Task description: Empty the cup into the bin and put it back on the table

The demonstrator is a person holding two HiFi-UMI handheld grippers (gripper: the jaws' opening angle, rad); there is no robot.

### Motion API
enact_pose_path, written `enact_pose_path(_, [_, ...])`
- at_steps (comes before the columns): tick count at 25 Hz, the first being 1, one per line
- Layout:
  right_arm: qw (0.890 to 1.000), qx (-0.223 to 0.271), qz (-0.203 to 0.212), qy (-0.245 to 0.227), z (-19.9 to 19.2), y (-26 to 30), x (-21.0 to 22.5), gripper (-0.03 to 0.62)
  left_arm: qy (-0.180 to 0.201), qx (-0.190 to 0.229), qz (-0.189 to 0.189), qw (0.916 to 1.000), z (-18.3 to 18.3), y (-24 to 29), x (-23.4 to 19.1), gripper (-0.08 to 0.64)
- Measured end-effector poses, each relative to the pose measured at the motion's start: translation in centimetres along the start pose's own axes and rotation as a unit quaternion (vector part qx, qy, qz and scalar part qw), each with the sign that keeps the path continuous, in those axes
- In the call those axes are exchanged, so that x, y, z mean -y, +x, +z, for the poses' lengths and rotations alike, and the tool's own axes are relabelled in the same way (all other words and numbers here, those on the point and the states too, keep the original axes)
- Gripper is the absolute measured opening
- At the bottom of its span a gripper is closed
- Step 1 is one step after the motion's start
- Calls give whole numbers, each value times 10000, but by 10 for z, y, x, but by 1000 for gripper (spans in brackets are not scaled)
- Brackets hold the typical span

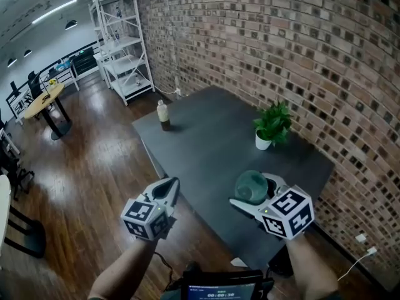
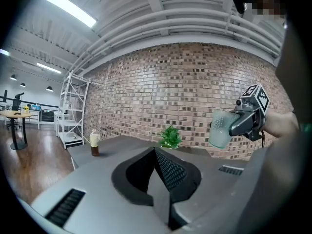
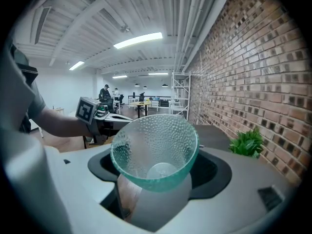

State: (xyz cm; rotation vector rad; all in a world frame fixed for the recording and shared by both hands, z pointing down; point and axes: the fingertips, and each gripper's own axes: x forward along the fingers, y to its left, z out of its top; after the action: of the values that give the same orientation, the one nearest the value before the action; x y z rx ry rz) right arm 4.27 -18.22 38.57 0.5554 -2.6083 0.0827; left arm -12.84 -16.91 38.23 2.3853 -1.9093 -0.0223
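A translucent green dimpled cup [image 1: 251, 185] is held over the near part of the dark grey table [image 1: 206, 149], with my right gripper [image 1: 257, 194] shut on it. In the right gripper view the cup [image 3: 155, 150] opens toward the camera and nothing shows inside it; the jaws grip its lower part. The left gripper view shows the same cup [image 2: 220, 128] tilted at the right. My left gripper [image 1: 171, 184] hangs beyond the table's left edge, over the wooden floor, jaws closed together and empty [image 2: 155, 151].
A small bottle [image 1: 164, 114] with dark liquid stands near the table's far left corner. A potted green plant [image 1: 272, 127] sits by the brick wall. White metal shelving [image 1: 122, 42] stands at the back, and a round wooden table [image 1: 44, 102] at far left.
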Motion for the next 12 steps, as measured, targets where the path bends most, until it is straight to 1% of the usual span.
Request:
enact_pose_path(5, [10000,3,16,42,17,50,-1,397,-11,-27,-79,10000,-2,9,-43,3])
enact_pose_path(9, [10000,58,3,73,29,86,-4,397,-38,-128,-36,9999,-10,11,-83,3])
enact_pose_path(12, [9999,10,28,101,32,111,-8,399,-29,-156,-34,9999,-13,11,-105,3])
